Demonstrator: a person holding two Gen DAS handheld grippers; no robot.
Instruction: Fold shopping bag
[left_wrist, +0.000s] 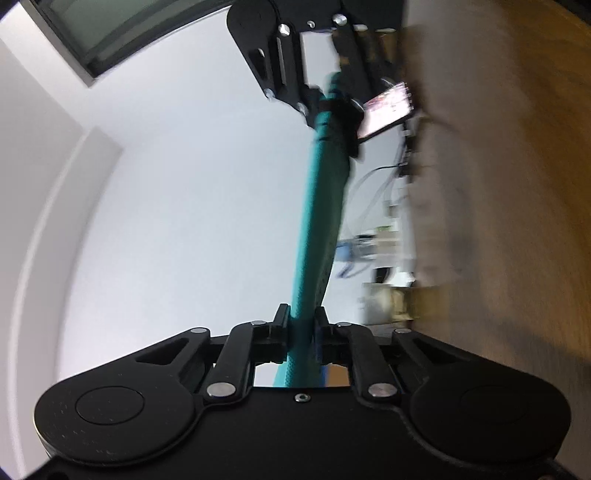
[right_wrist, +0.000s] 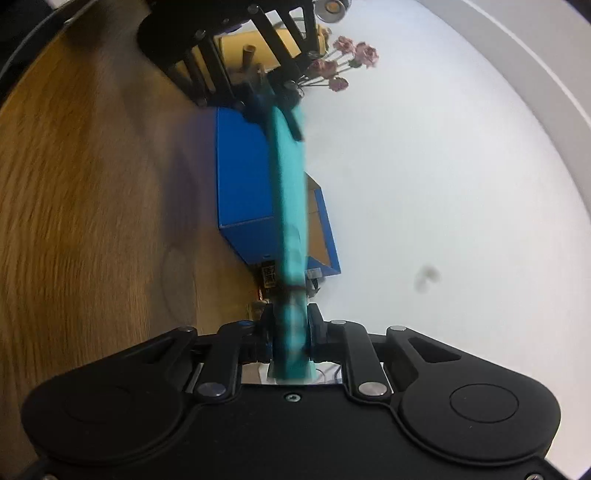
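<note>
Teal fabric shopping bag (left_wrist: 319, 221) stretched taut, edge-on, between left gripper (left_wrist: 300, 325) and right gripper (right_wrist: 290, 325). Both clamped tight on it. Seemingly mid-fold, not yet laid on wooden table (right_wrist: 92, 192).

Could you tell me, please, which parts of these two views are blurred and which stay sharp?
Left wrist view: the wooden surface and the clutter along its edge smear into streaks, while the left gripper, shut on the teal bag, is crisp. Right wrist view: the wood grain streaks, the teal bag is soft-edged, the right gripper sharp; fisheye bends the wall trim.
</note>
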